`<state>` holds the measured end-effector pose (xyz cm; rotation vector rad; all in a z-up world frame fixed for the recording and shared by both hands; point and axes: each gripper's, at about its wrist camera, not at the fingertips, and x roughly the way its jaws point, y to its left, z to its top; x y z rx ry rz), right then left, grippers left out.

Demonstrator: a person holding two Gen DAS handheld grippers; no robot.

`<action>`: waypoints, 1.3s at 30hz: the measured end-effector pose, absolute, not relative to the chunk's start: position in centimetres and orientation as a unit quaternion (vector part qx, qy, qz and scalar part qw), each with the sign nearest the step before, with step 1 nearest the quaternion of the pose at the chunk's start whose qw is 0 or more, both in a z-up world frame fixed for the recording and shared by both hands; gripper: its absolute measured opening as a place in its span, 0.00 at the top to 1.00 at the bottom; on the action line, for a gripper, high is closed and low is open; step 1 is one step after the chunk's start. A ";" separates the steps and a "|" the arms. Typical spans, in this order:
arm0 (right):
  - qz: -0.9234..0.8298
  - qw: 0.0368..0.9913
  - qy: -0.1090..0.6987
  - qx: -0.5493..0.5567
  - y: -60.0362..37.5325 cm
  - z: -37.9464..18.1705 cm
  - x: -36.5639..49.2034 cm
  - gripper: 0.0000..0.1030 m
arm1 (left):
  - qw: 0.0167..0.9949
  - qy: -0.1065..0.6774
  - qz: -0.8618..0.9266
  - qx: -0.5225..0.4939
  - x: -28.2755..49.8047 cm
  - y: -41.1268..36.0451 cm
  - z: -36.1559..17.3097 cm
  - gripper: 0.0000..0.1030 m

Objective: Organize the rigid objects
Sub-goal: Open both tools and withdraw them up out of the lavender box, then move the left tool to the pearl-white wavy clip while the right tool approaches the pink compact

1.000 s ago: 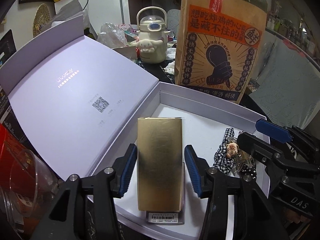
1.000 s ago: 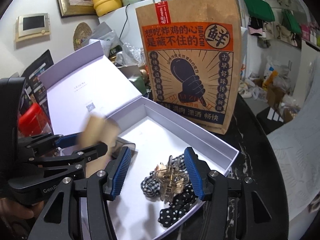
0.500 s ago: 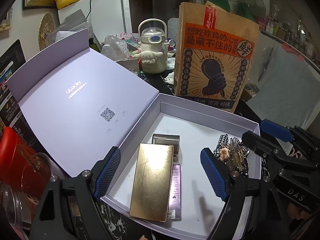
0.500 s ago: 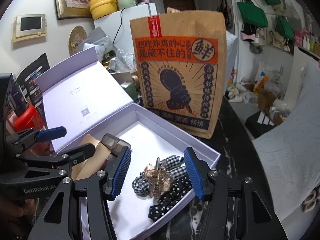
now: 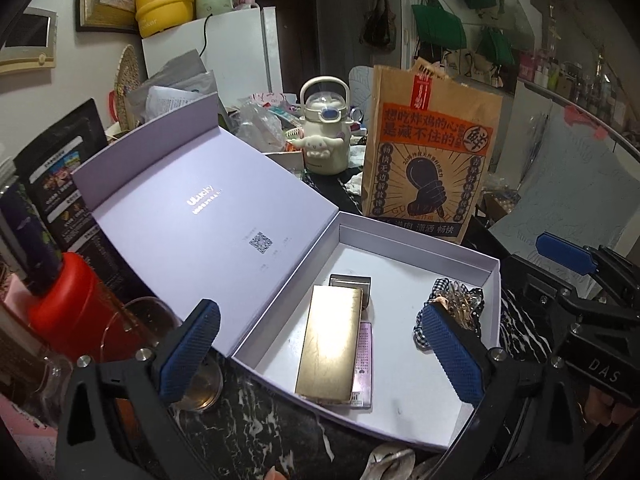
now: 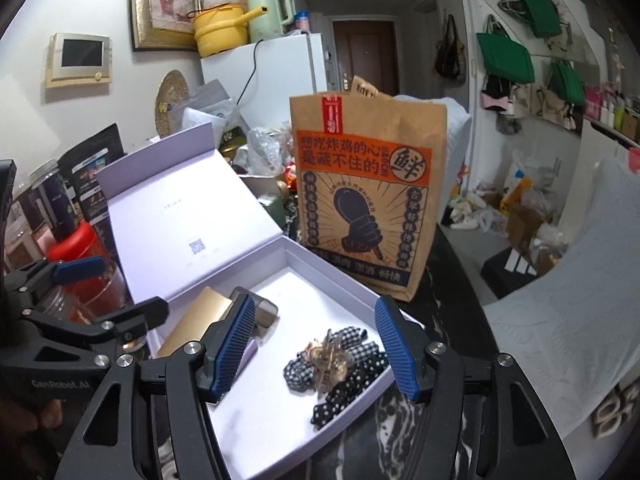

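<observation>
Box (image 5: 420,246): white, lid (image 5: 192,216) flung open toward upper left of frame; sat centre-low in both views, on dark marbled top.
In box, left part: gold case (image 5: 330,344) lay flat, long axis running up-frame, on top of a pink-labelled flat item (image 5: 365,360); small grey case (image 5: 350,282) touched its far end.
In box, right part: checked + dotted scrunchies (image 6: 348,364) w/ clear claw clip (image 6: 330,360) on top, near the right wall.
Bag (image 6: 366,200): brown paper, orange print, upright just behind box, upper centre.
Red lid jar (image 5: 60,308): left edge of frame, beside the lid; contents unclear.
L gripper (image 5: 320,354): above box front edge, blue pads (image 5: 454,354) spread wide, nothing b/w them; gold case sat in the gap but untouched.
R gripper (image 6: 316,346): over box's right part, pads (image 6: 232,346) wide apart, holding nothing; clip + scrunchies seen b/w them, no contact.
L gripper from R view: lower left of frame, fingers apart.
</observation>
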<state>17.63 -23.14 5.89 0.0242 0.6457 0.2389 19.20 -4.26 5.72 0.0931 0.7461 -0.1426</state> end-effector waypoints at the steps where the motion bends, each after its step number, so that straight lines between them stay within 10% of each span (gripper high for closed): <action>1: 0.119 0.942 0.314 0.011 -23.1 6.1 17.2 0.39 | 0.929 0.362 -0.071 0.045 18.7 -4.1 6.0 0.00; 39: 0.153 0.936 0.318 0.013 -22.6 6.5 3.6 0.30 | 0.937 0.337 -0.094 0.019 5.4 -1.0 7.6 0.00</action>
